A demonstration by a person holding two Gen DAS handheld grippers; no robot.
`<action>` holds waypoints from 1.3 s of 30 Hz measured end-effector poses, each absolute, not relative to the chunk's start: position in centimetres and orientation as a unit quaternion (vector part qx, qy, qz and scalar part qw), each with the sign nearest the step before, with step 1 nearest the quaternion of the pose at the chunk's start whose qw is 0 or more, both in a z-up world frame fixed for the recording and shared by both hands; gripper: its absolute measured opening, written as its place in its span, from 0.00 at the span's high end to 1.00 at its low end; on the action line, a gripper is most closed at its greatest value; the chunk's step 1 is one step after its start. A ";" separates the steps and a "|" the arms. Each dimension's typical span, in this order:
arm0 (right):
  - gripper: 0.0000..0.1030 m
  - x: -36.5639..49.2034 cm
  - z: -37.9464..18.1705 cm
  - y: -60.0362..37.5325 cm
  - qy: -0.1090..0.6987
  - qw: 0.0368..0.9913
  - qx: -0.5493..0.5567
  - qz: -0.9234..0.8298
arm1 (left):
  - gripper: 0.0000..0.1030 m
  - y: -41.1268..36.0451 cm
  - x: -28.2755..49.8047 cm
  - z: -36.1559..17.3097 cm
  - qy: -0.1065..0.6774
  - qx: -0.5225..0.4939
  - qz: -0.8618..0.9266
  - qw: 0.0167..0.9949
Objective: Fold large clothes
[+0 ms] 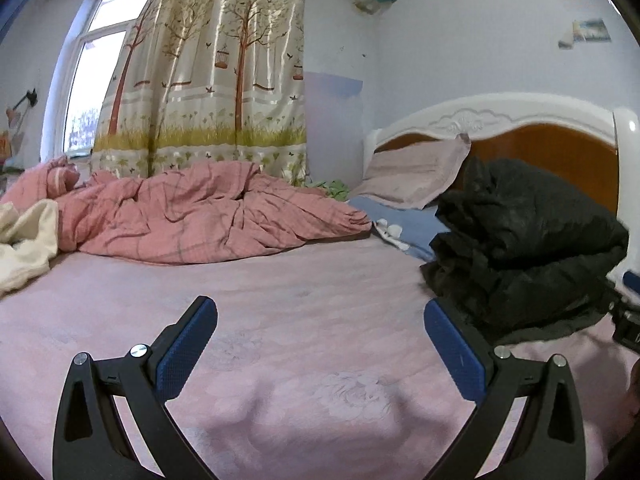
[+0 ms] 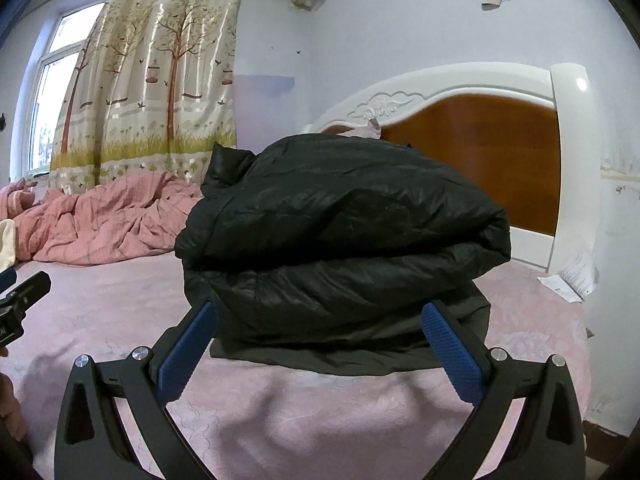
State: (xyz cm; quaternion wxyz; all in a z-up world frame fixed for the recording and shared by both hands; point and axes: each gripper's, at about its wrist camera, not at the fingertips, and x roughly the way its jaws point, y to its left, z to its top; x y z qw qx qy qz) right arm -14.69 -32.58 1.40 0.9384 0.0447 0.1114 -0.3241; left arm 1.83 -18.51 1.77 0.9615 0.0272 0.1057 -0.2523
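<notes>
A black puffy jacket (image 2: 344,240) lies folded in a thick stack on the pink bedsheet (image 2: 280,408), near the headboard. It also shows at the right of the left wrist view (image 1: 524,248). My right gripper (image 2: 320,320) is open and empty, its blue pads just in front of the jacket's lower edge, one at each side. My left gripper (image 1: 320,316) is open and empty over bare sheet, to the left of the jacket. The left gripper also shows at the left edge of the right wrist view (image 2: 20,296).
A crumpled pink plaid duvet (image 1: 192,216) lies across the far side of the bed. A cream cloth (image 1: 24,240) is at far left. Pillows (image 1: 416,176) lean on the wood and white headboard (image 1: 560,160). A curtain (image 1: 208,80) and window are behind.
</notes>
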 end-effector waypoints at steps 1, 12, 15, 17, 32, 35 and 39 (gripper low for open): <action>0.00 -14.7 1.4 -32.6 0.112 0.938 0.045 -0.324 | 0.00 -18.8 1.6 1.7 0.103 0.034 -0.256 0.961; 0.00 -14.8 1.4 -32.4 0.115 0.939 0.038 -0.322 | 0.00 -19.9 0.8 1.6 0.090 0.070 -0.254 0.961; 0.00 -14.8 1.4 -32.5 0.116 0.939 0.037 -0.321 | 0.00 -20.0 0.7 1.6 0.085 0.073 -0.254 0.961; 0.00 -14.8 1.3 -32.5 0.116 0.939 0.038 -0.320 | 0.00 -20.0 0.6 1.5 0.082 0.077 -0.254 0.961; 0.00 -14.8 1.4 -32.4 0.117 0.939 0.036 -0.321 | 0.00 -20.1 0.2 1.2 0.080 0.082 -0.248 0.962; 0.00 -14.8 1.1 -32.4 0.119 0.939 0.034 -0.321 | 0.00 -20.0 0.2 1.2 0.080 0.081 -0.248 0.962; 0.00 -14.9 1.1 -32.4 0.115 0.939 0.034 -0.321 | 0.00 -20.0 0.2 1.2 0.080 0.082 -0.244 0.963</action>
